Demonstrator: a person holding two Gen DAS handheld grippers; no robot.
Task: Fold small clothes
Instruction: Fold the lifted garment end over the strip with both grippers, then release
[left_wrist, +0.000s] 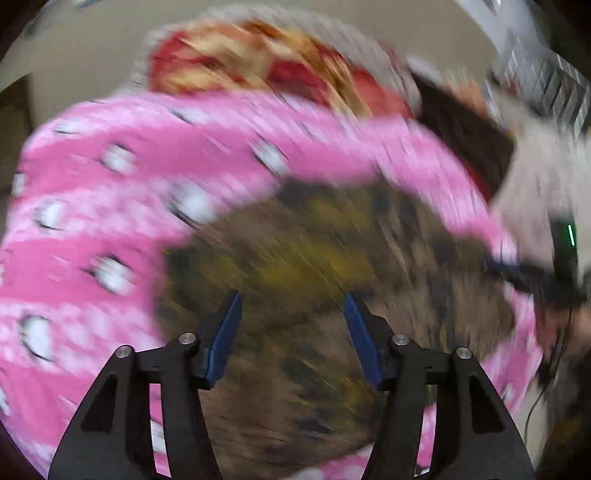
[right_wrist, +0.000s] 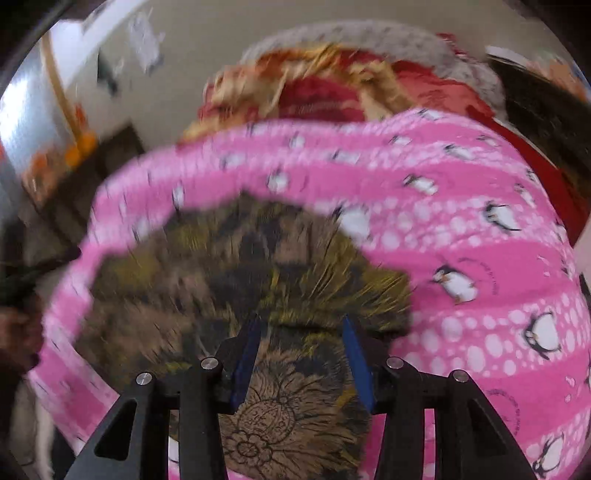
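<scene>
A small brown and olive patterned garment (left_wrist: 314, 258) lies on a pink blanket with penguins (left_wrist: 110, 192). Both views are blurred by motion. My left gripper (left_wrist: 292, 297) hovers over the garment with its blue fingers (left_wrist: 225, 332) apart and nothing pinched between them. In the right wrist view the same garment (right_wrist: 221, 280) shows a drawn flower print near its lower part. My right gripper (right_wrist: 301, 319) stands over it, open, its blue pads (right_wrist: 356, 354) apart with only cloth seen below. The right gripper's dark body (left_wrist: 554, 266) shows at the right edge of the left wrist view.
A red and yellow patterned cloth (right_wrist: 332, 88) and a grey fuzzy cover (right_wrist: 351, 33) lie beyond the pink blanket (right_wrist: 461, 240). A dark cloth (left_wrist: 465, 125) sits at the far right. A beige wall and shelving (left_wrist: 546, 74) stand behind.
</scene>
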